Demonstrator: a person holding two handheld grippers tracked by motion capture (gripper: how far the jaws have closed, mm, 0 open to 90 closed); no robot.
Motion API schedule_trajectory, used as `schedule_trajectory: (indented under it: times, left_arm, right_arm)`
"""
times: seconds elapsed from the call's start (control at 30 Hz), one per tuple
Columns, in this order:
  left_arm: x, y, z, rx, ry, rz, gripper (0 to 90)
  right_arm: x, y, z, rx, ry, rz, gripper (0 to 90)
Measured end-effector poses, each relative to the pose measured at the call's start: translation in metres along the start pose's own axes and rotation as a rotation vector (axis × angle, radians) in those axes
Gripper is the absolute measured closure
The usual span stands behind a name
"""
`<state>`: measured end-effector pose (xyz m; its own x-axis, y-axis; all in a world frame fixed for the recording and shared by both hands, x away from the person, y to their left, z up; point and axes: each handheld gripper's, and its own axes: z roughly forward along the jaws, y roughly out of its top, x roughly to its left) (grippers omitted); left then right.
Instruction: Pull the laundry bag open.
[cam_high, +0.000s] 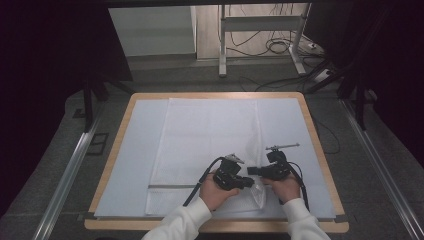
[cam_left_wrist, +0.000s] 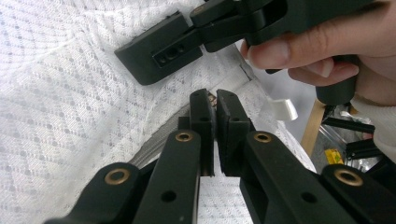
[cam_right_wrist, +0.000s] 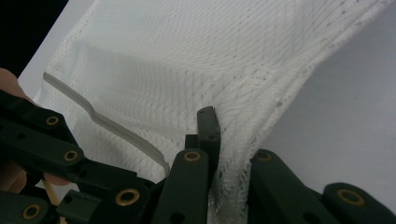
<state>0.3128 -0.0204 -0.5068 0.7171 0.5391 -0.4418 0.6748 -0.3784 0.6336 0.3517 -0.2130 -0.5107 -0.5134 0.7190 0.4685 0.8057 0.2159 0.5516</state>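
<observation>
A white mesh bag lies flat on the table, with a grey zipper strip across its near end. My left gripper points right at the bag's near right corner. In the left gripper view its jaws are shut at the end of the zipper strip, pinching a small piece there. My right gripper points left, facing it. In the right gripper view it is shut on the mesh, which drapes over one jaw. The corner is lifted slightly.
A pale mat covers the wooden table. The far floor holds a desk frame and cables. Dark curtains stand at both sides.
</observation>
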Motion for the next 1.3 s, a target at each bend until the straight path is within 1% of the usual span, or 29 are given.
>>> schedule_trajectory:
  times: [0.1, 0.33, 0.43, 0.47, 0.5, 0.57, 0.67, 0.8, 0.93, 1.07, 1.2, 1.3]
  left_arm:
    - [0.002, -0.001, 0.000, 0.001, -0.009, -0.009, 86.9]
    - [0.006, -0.003, -0.003, -0.001, -0.008, -0.016, 87.0]
    - [0.009, -0.005, -0.005, -0.002, -0.007, -0.013, 87.0]
    - [0.009, -0.005, -0.005, -0.008, -0.010, -0.021, 87.0]
    - [0.010, -0.005, -0.006, -0.004, -0.011, -0.017, 87.0]
    - [0.011, -0.005, -0.007, -0.008, -0.012, -0.021, 87.0]
    - [0.011, -0.005, -0.006, -0.002, -0.015, -0.026, 87.0]
    - [0.013, -0.006, -0.004, 0.004, -0.018, -0.020, 87.0]
    - [0.015, -0.007, -0.004, 0.007, -0.020, -0.027, 87.0]
    - [0.018, -0.008, -0.005, -0.001, -0.034, -0.040, 87.0]
    - [0.020, -0.009, -0.006, 0.002, -0.033, -0.033, 87.0]
    - [0.021, -0.009, -0.005, 0.002, -0.031, -0.037, 87.0]
  right_arm:
    - [0.000, 0.000, 0.000, -0.001, 0.002, -0.007, 88.0]
    - [0.000, -0.001, -0.002, 0.003, 0.006, -0.010, 88.1]
    - [-0.001, -0.001, -0.004, -0.003, 0.012, -0.008, 88.1]
    - [-0.001, -0.001, -0.004, -0.003, 0.013, -0.008, 88.1]
    - [-0.002, -0.001, -0.004, -0.002, 0.016, -0.008, 88.1]
    - [-0.002, -0.001, -0.004, -0.001, 0.019, -0.011, 88.1]
    - [-0.002, -0.001, -0.004, -0.001, 0.023, -0.016, 88.1]
    - [-0.001, -0.001, -0.005, 0.001, 0.030, -0.023, 88.2]
    - [-0.001, -0.001, -0.004, 0.004, 0.034, -0.031, 88.2]
    - [-0.001, -0.001, -0.005, 0.007, 0.039, -0.037, 88.3]
    - [-0.001, -0.002, -0.005, 0.012, 0.040, -0.042, 88.3]
    - [-0.001, -0.002, -0.004, 0.017, 0.044, -0.044, 88.4]
